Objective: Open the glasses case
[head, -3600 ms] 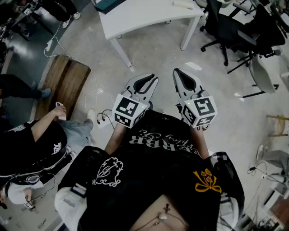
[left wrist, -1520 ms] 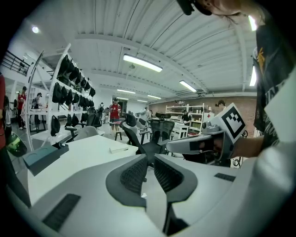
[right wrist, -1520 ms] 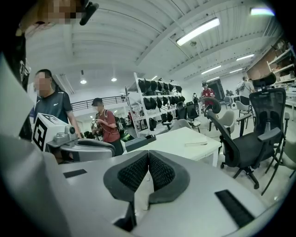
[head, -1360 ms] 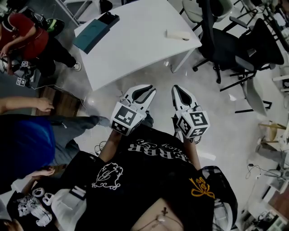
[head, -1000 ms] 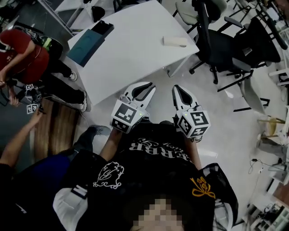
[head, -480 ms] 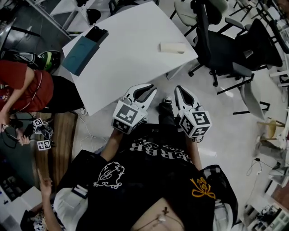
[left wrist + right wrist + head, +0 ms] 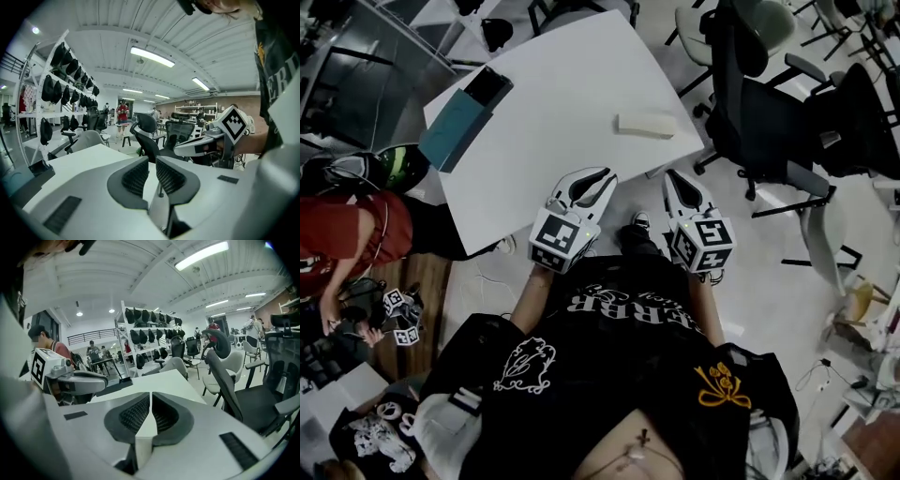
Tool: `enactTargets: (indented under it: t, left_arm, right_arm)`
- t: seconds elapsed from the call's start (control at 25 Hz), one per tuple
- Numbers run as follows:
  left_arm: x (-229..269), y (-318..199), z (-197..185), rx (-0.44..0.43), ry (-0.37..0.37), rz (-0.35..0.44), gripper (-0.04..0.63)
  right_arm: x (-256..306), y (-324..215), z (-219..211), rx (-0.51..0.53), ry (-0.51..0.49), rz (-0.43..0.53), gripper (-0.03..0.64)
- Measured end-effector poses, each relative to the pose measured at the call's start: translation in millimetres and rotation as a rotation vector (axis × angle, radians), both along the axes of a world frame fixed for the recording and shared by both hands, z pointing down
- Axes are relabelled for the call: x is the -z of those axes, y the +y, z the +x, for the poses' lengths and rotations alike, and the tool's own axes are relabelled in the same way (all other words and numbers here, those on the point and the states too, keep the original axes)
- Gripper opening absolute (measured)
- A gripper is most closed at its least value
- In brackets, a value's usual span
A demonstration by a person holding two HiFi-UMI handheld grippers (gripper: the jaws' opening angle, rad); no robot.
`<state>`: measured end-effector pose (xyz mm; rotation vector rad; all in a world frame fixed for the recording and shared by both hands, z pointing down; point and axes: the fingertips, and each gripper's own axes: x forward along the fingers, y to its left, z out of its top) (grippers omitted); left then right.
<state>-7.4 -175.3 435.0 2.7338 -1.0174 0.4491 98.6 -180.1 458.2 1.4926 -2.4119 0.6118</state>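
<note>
A white table (image 7: 581, 103) is pictured on a pale grey floor (image 7: 787, 281). On it, a cream glasses case (image 7: 645, 125) and a teal flat box (image 7: 455, 129) with a black end are seen. The left gripper (image 7: 602, 176) and right gripper (image 7: 672, 176) are shown in white, with pads (image 7: 136, 177) in dark grey, ribbed in a fine mesh. Each marker cube (image 7: 560, 240) is patterned in black and white squares. A black shirt (image 7: 619, 394) is printed with white lettering (image 7: 628, 309) and a yellow emblem (image 7: 727, 384). A red top (image 7: 337, 246) is worn at left. A black office chair (image 7: 769, 112) and a pale grey-green chair (image 7: 769, 17) are seen at right, and a brown wood-grain strip (image 7: 441, 309) at lower left.
</note>
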Motion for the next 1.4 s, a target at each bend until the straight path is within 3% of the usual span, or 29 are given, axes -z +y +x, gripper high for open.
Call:
enactTargets:
  t: [0.2, 0.52, 0.64, 0.96, 1.2, 1.4]
  left_arm:
    - [-12, -31, 30, 0.059, -0.046, -0.035, 0.063]
    - [-33, -75, 62, 0.106, -0.137, 0.010, 0.064]
    - [-46, -85, 67, 0.117, -0.174, -0.008, 0.064]
    - [-77, -97, 77, 0.125, -0.115, -0.091, 0.064]
    - [-97, -106, 70, 0.065, -0.210, -0.117, 0.087]
    - [-111, -118, 62, 0.005, -0.254, -0.157, 0.145]
  right_arm:
    - [-20, -38, 36, 0.060, -0.001, -0.034, 0.037]
    - [-51, -79, 74, 0.141, 0.001, -0.074, 0.058]
    - [-66, -93, 79, 0.167, 0.017, -0.088, 0.071]
    - [-103, -119, 83, 0.201, 0.058, -0.144, 0.129]
    - [-131, -137, 76, 0.201, 0.115, -0.188, 0.170]
    - [-160, -146, 67, 0.225, 0.257, -0.256, 0.252]
